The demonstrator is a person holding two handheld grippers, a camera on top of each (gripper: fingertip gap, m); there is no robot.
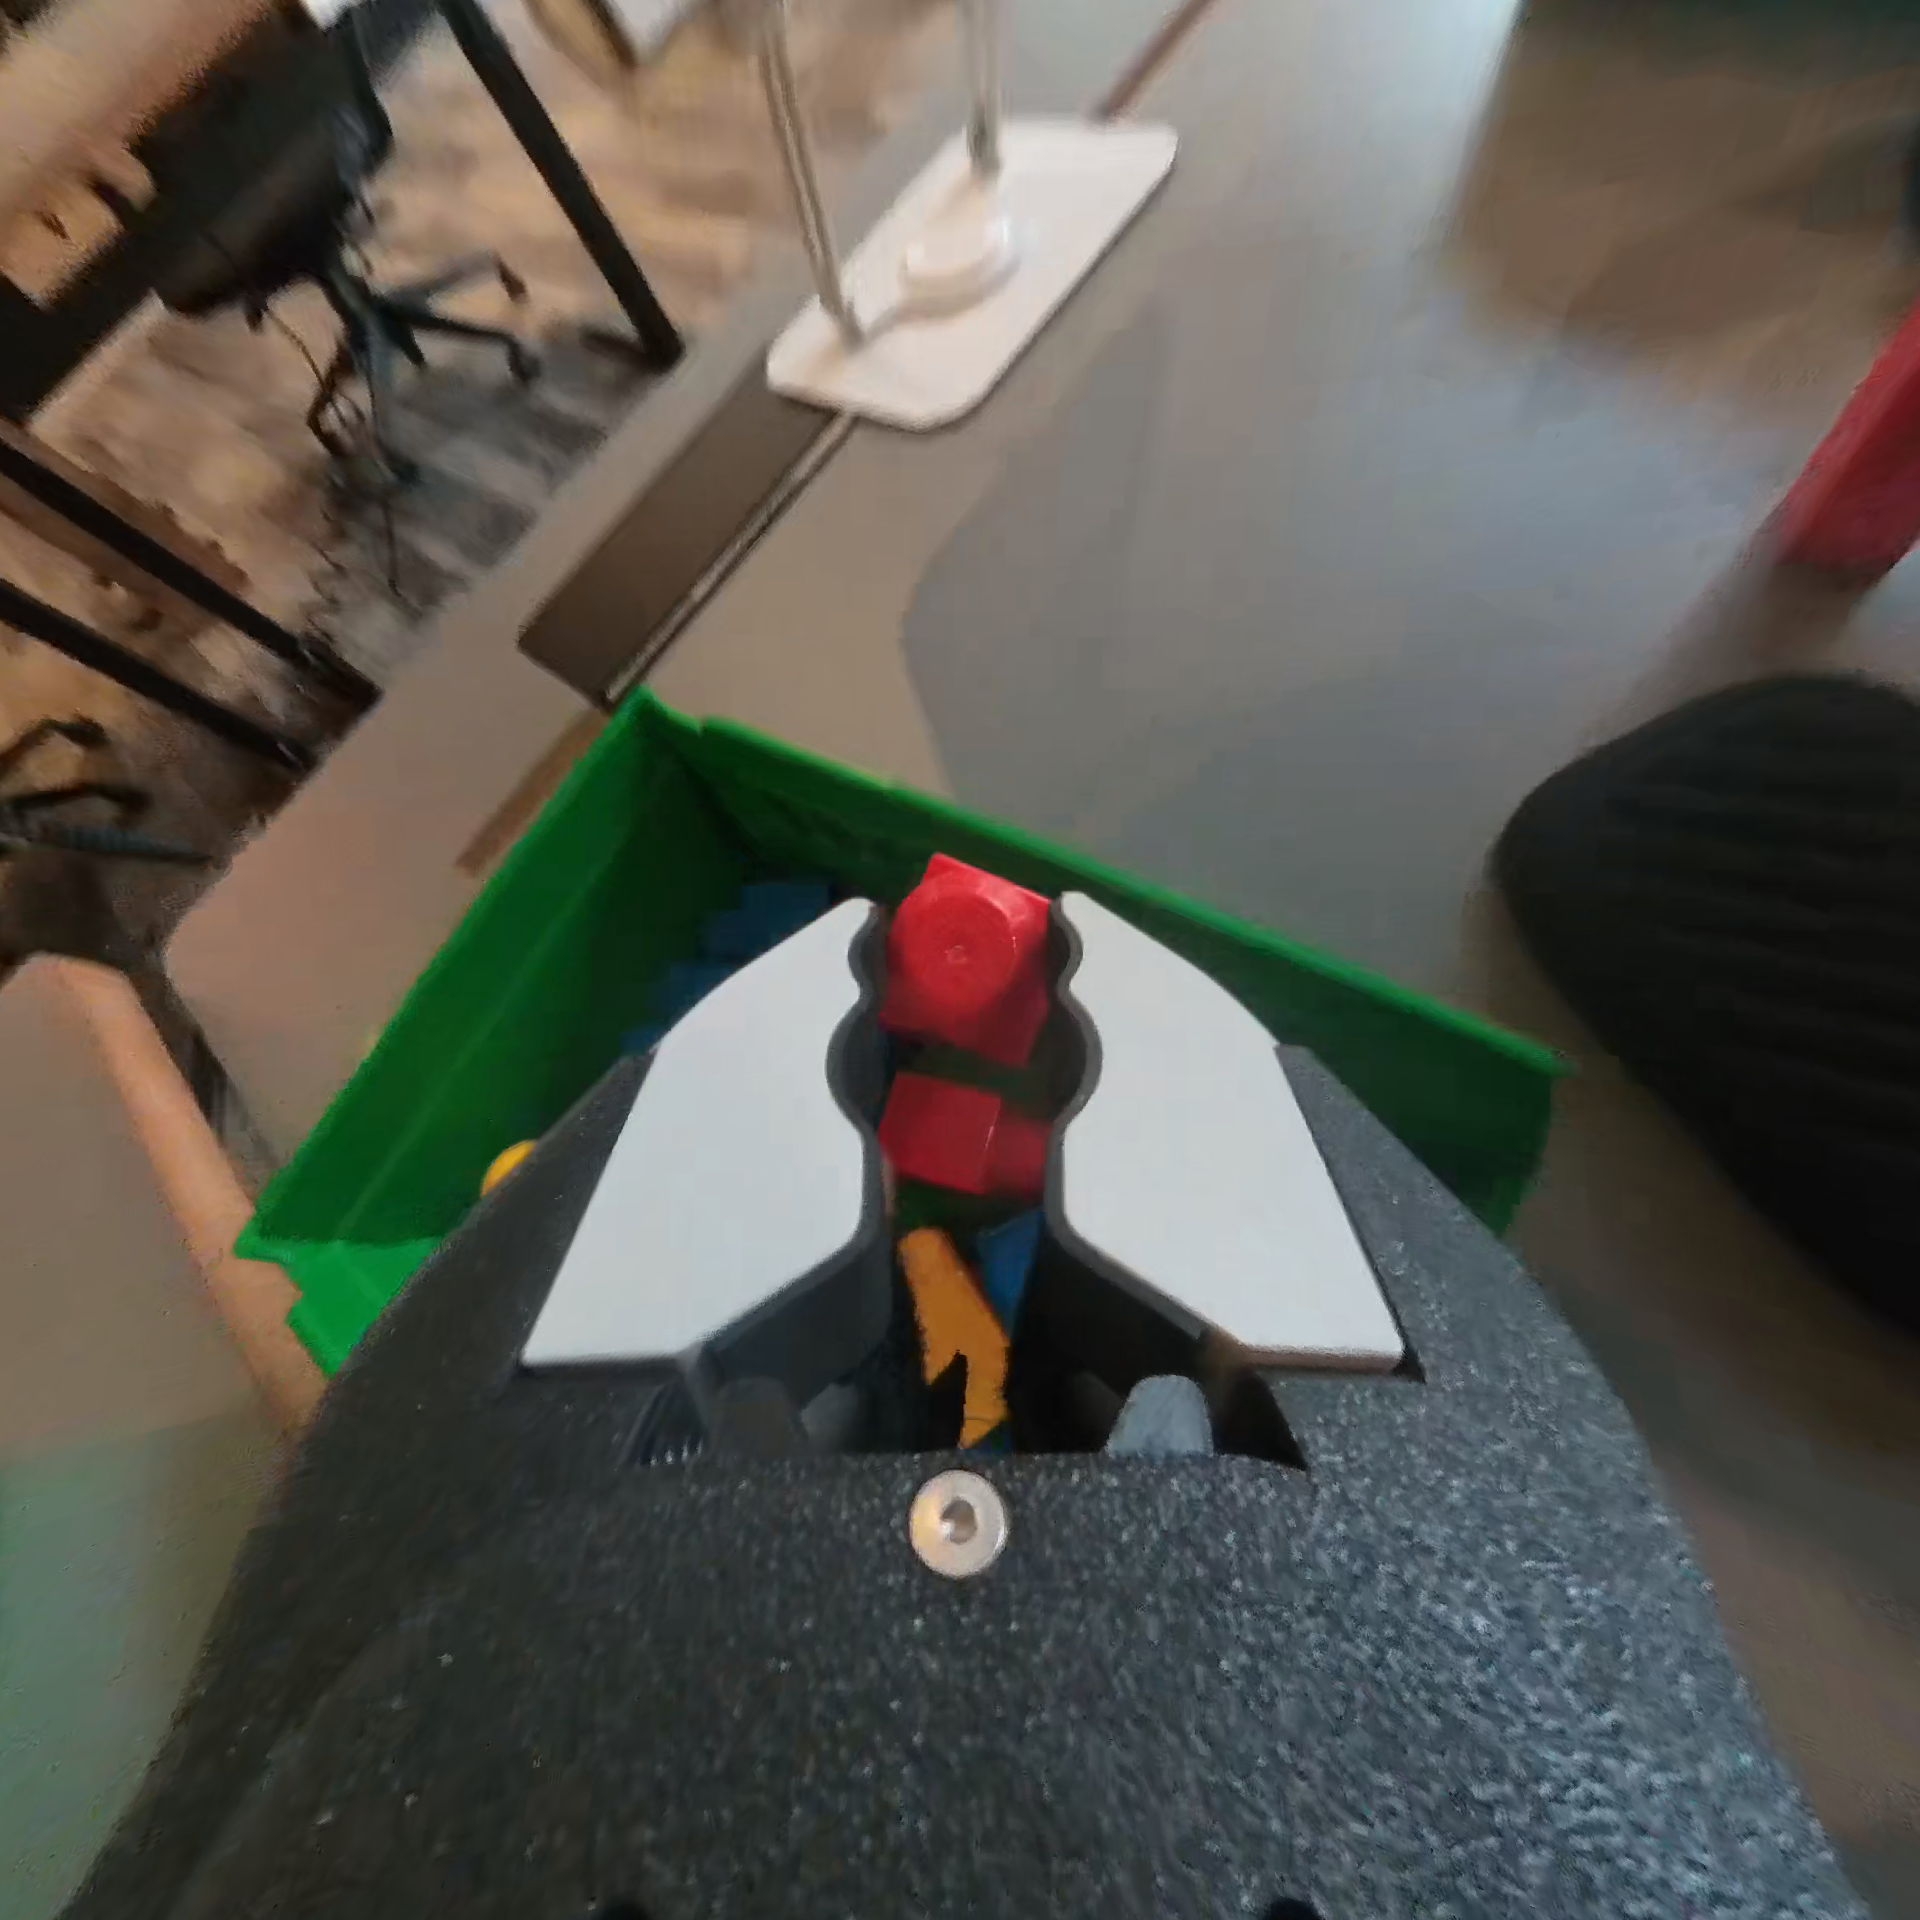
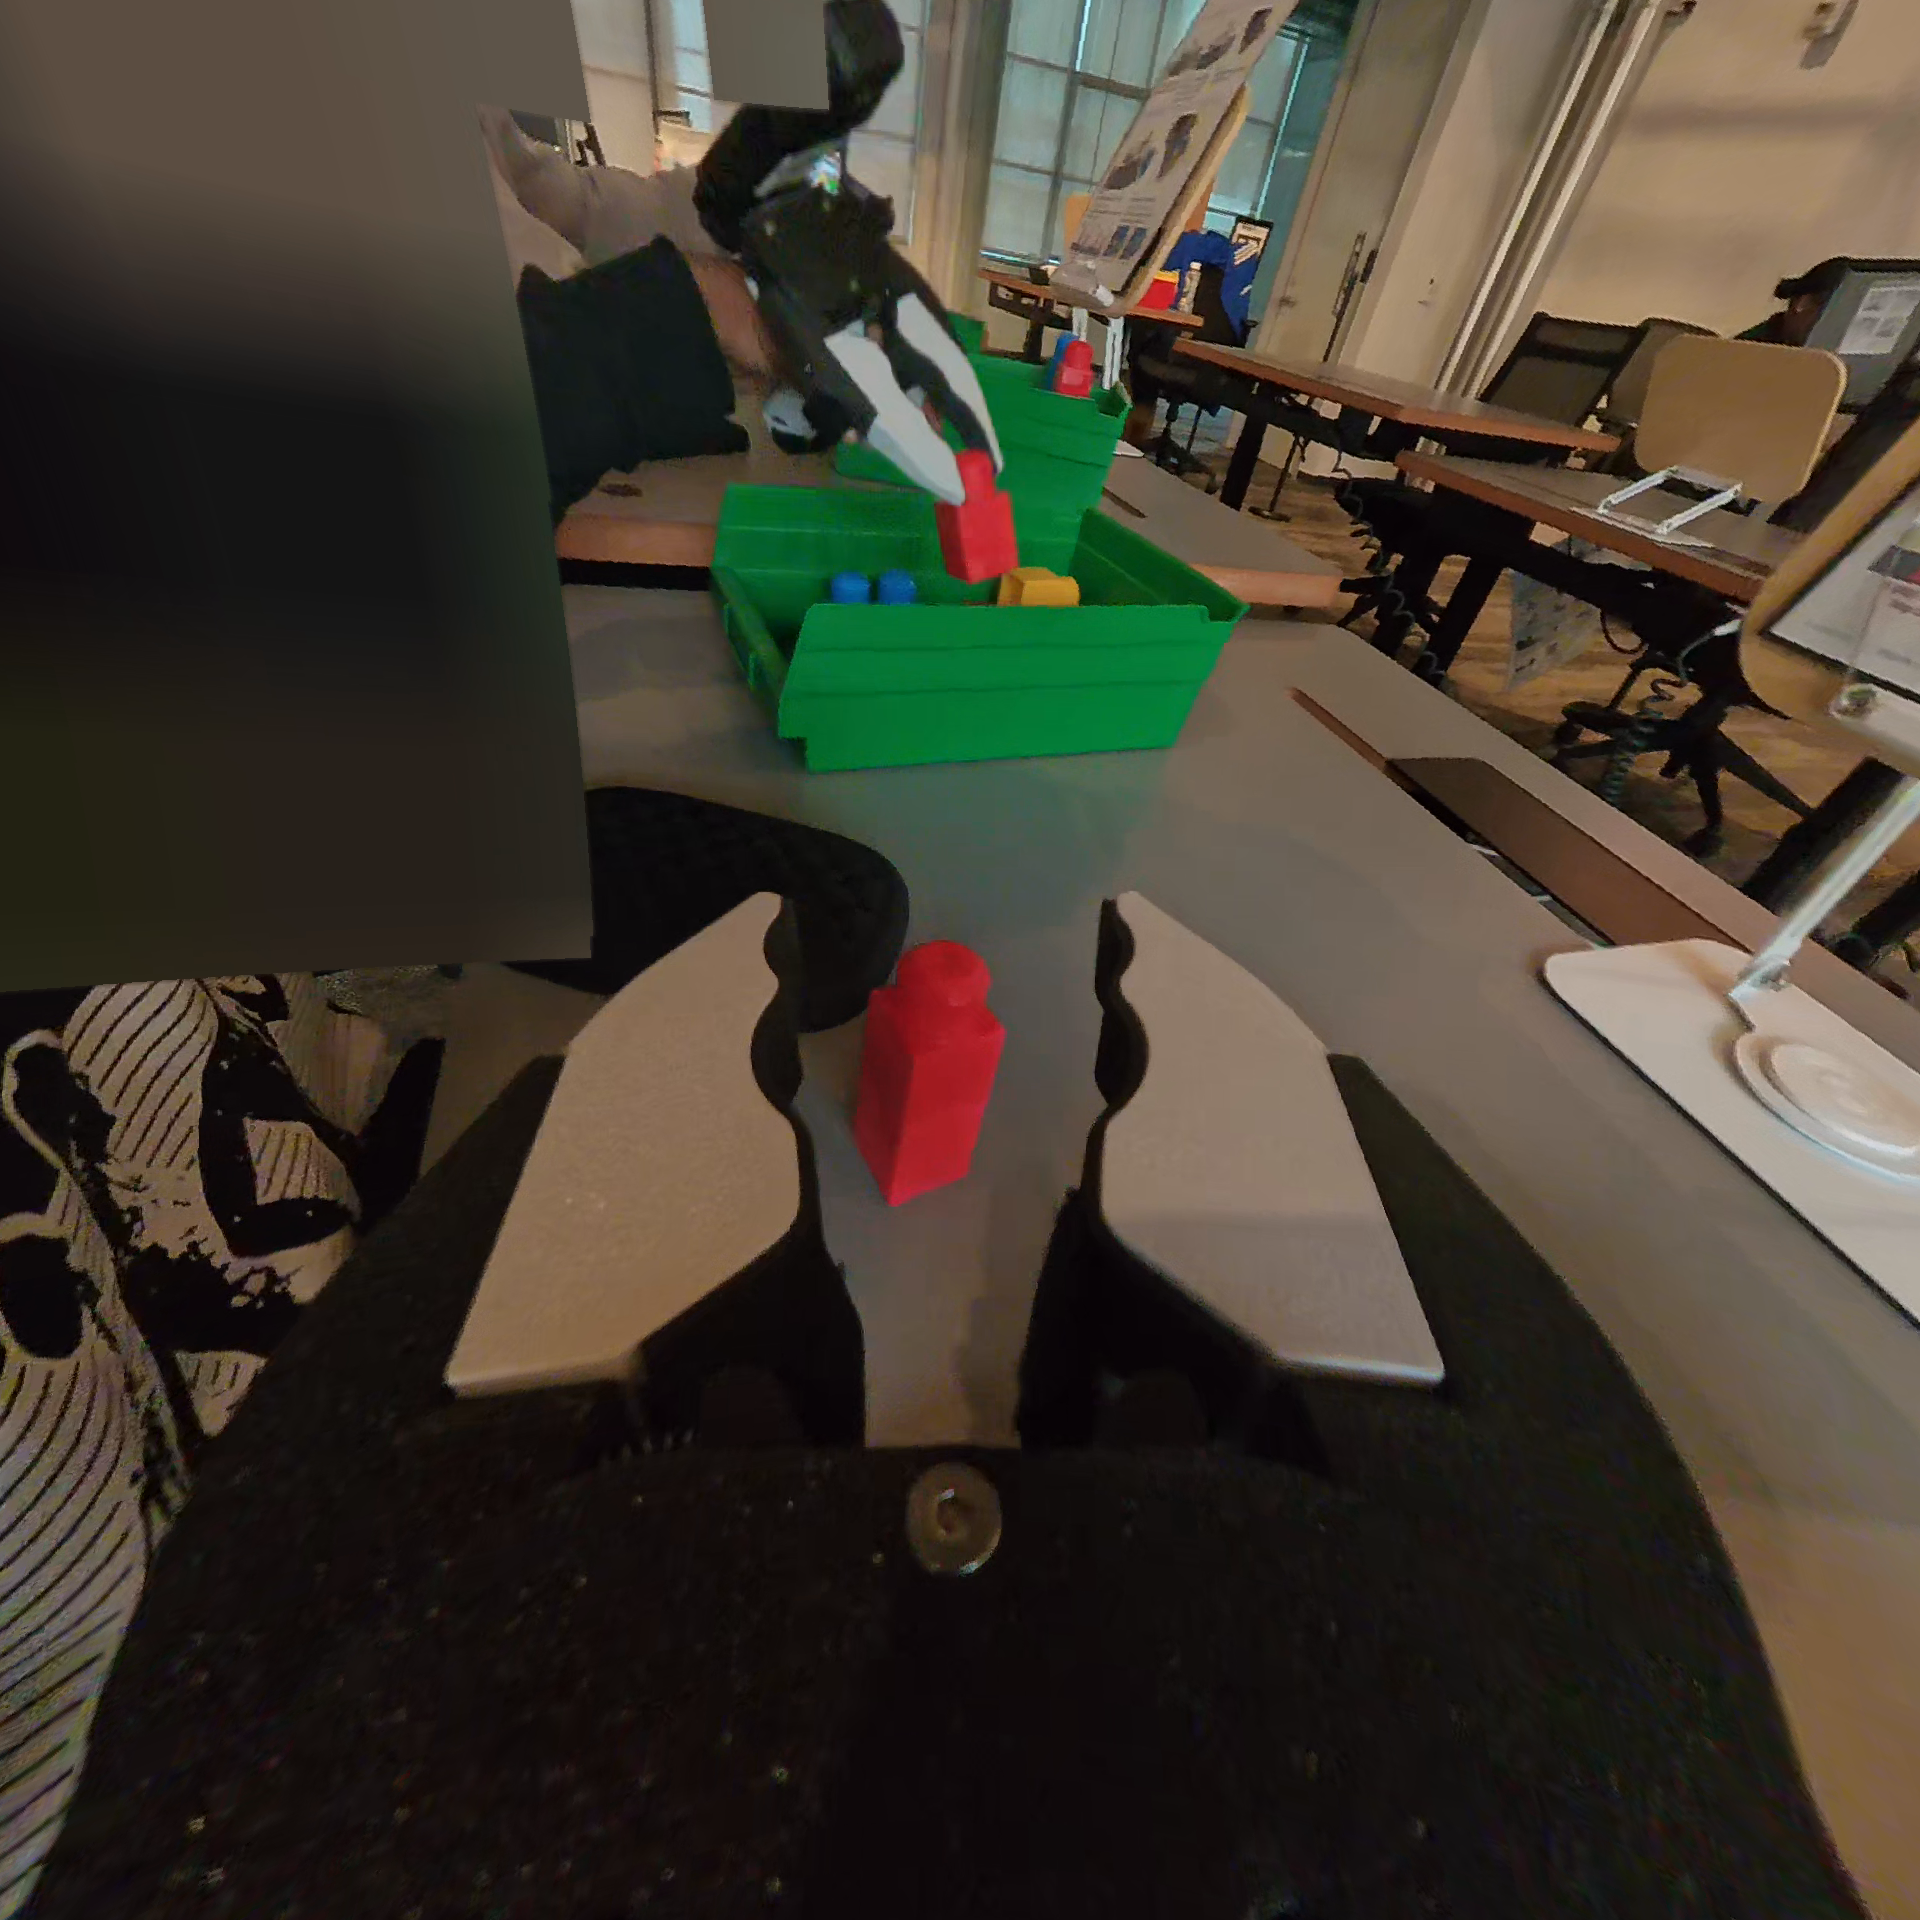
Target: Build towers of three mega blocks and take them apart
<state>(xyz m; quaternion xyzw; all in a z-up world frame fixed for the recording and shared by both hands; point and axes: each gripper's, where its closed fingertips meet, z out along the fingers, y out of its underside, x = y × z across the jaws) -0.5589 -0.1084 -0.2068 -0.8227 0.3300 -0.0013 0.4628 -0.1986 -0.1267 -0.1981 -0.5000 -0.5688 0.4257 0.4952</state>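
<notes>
We hold a red block clenched in our left hand-held gripper, tilted and lifted above the green bin that sits toward the far side of the tabletop. Our right hand-held gripper hangs released, jaws spread around a second red block standing upright on the tabletop's near part, without touching it. Blue blocks and a yellow block lie in the bin. We judge the tower barely begun: one base block placed, two still to stack, and the taking apart not yet started.
</notes>
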